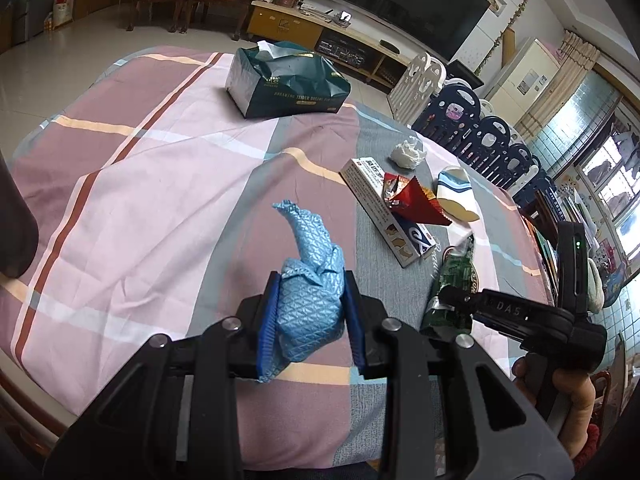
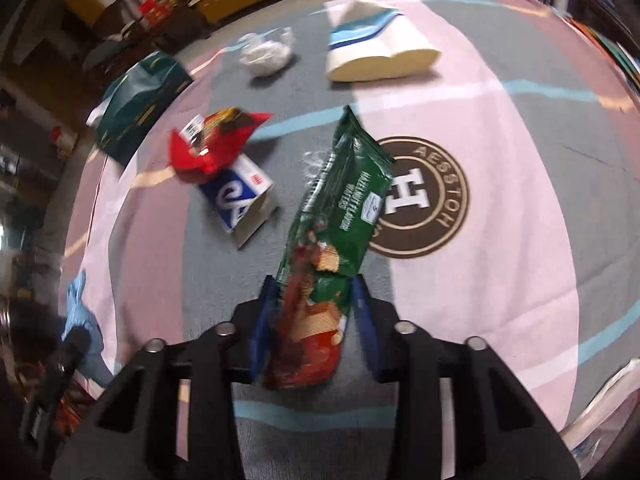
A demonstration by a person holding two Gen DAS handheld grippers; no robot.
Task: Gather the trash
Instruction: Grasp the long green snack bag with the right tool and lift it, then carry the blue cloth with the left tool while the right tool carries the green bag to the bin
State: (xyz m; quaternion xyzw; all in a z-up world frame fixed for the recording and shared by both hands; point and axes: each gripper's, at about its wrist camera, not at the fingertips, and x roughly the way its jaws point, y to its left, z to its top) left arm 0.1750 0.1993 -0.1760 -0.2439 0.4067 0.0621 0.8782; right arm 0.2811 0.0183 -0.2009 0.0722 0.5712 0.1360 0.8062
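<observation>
My left gripper (image 1: 310, 304) is shut on a blue textured cloth (image 1: 310, 292) held above the striped tablecloth (image 1: 160, 168). My right gripper (image 2: 314, 312) is shut on a green wafer wrapper (image 2: 344, 208), lifted over the table; the wrapper also shows in the left wrist view (image 1: 454, 280). On the table lie a red snack wrapper (image 1: 412, 198) (image 2: 212, 140) on a long white and blue box (image 1: 388, 208) (image 2: 244, 204), a crumpled white tissue (image 1: 408, 152) (image 2: 266, 52), and a flattened paper cup (image 1: 456, 196) (image 2: 372, 48).
A dark green tissue pack (image 1: 286, 80) (image 2: 140, 100) sits at the table's far side. Stacked plastic chairs (image 1: 480, 128) stand beyond the table's right edge. A round logo (image 2: 424, 196) is printed on the cloth under the right gripper.
</observation>
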